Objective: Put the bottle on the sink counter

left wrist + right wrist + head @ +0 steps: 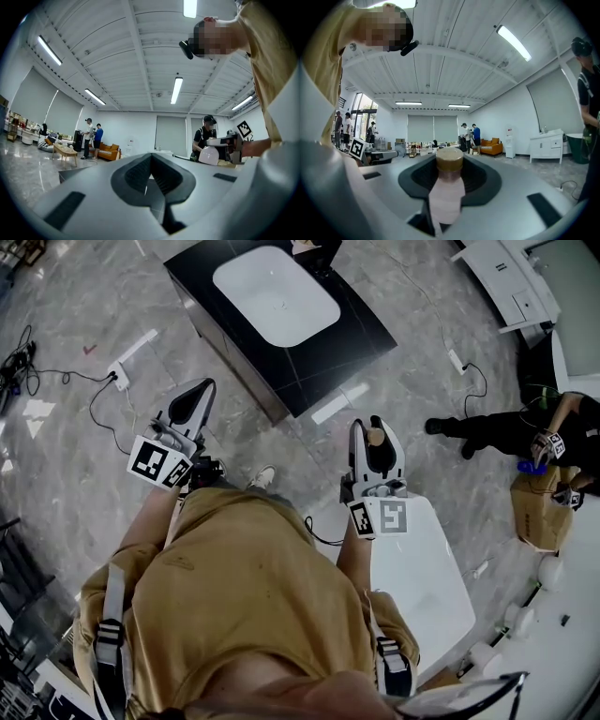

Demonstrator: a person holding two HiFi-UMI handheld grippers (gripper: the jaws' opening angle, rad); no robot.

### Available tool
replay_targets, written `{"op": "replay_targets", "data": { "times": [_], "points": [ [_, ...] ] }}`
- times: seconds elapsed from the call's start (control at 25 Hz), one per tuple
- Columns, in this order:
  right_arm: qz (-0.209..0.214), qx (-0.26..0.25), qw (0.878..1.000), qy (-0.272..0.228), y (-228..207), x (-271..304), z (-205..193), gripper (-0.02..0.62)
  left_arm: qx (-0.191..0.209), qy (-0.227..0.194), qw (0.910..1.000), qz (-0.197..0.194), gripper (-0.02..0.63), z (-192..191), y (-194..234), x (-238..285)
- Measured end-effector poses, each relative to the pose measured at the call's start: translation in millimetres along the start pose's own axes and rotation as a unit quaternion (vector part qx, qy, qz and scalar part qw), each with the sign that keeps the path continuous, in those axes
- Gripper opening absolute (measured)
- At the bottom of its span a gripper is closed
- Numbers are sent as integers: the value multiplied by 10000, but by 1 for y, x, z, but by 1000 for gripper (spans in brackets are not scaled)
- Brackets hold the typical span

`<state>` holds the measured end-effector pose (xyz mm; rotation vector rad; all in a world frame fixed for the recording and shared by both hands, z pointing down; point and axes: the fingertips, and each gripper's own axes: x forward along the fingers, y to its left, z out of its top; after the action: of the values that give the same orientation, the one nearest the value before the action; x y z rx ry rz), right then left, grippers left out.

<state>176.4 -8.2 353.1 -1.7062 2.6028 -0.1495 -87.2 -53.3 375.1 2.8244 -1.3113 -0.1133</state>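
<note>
The right gripper pointed level, its fingers clamped on a pale pink plastic bottle with a brown cap, which stood upright between them. The left gripper was also level, and its fingers were pressed together with nothing between them.

Ahead lay the black rectangular worktop with a white rounded basin sunk in its middle. It sat skewed, its near corner turned toward the person, and the bottle was well short of that edge. A stretch of bare grey marbled floor separated the grippers from the worktop, crossed only by a flat white strip near the corner.

A white power strip with a black cable lay on the floor to the left. A white table stood just below the right gripper. Farther right, another person sat on the floor beside a brown cardboard box.
</note>
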Motion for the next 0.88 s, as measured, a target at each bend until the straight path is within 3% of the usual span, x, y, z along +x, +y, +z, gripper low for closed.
{"op": "replay_targets", "data": {
  "times": [0.48, 0.88],
  "points": [
    [146, -186, 9997, 37, 4, 47, -2, 124, -25, 75, 9999, -92, 2, -1, 8, 1],
    [304, -262, 9990, 190, 5, 83, -32, 124, -65, 87, 9999, -99, 2, -4, 6, 7]
  ]
}}
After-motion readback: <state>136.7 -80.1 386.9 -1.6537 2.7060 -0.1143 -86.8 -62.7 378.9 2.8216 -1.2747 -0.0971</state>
